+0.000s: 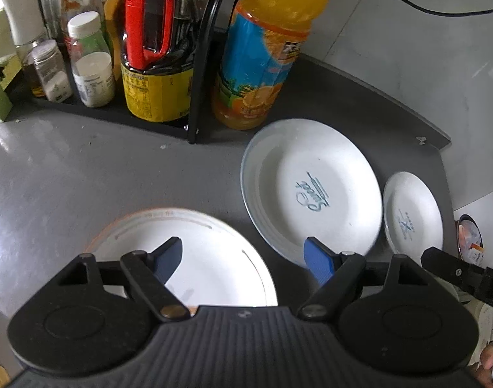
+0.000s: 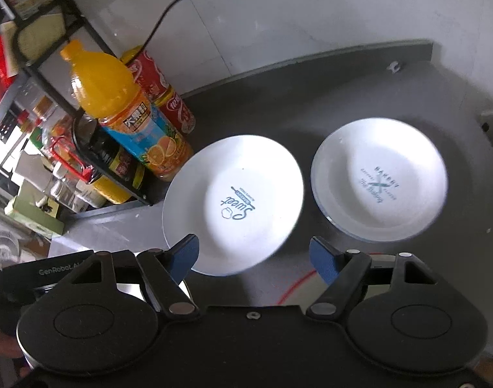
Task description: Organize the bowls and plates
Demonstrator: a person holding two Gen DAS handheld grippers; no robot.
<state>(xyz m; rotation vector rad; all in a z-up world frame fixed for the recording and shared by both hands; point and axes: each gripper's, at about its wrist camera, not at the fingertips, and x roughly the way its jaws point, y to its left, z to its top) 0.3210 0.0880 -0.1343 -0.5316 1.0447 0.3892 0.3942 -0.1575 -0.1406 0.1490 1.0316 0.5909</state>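
Note:
Three white plates lie on the grey counter. The large orange-rimmed plate [image 1: 194,258] sits nearest, under my left gripper [image 1: 243,260], which is open and empty above its right half. The "Sweet" plate [image 1: 311,187] [image 2: 233,200] lies in the middle. The smaller "Bakery" plate [image 1: 411,213] [image 2: 379,177] rests to its right, apart from it. My right gripper [image 2: 254,255] hovers open above the near edge of the "Sweet" plate, holding nothing. A black part of the right gripper [image 1: 456,271] shows at the left wrist view's right edge.
An orange juice bottle [image 1: 266,48] [image 2: 126,113] stands just behind the "Sweet" plate, beside a red can [image 2: 165,93]. A black rack [image 1: 201,64] holds a dark sauce bottle [image 1: 156,55] and several jars. The counter's edge [image 1: 440,135] runs at back right. A red cable [image 2: 295,284] lies near.

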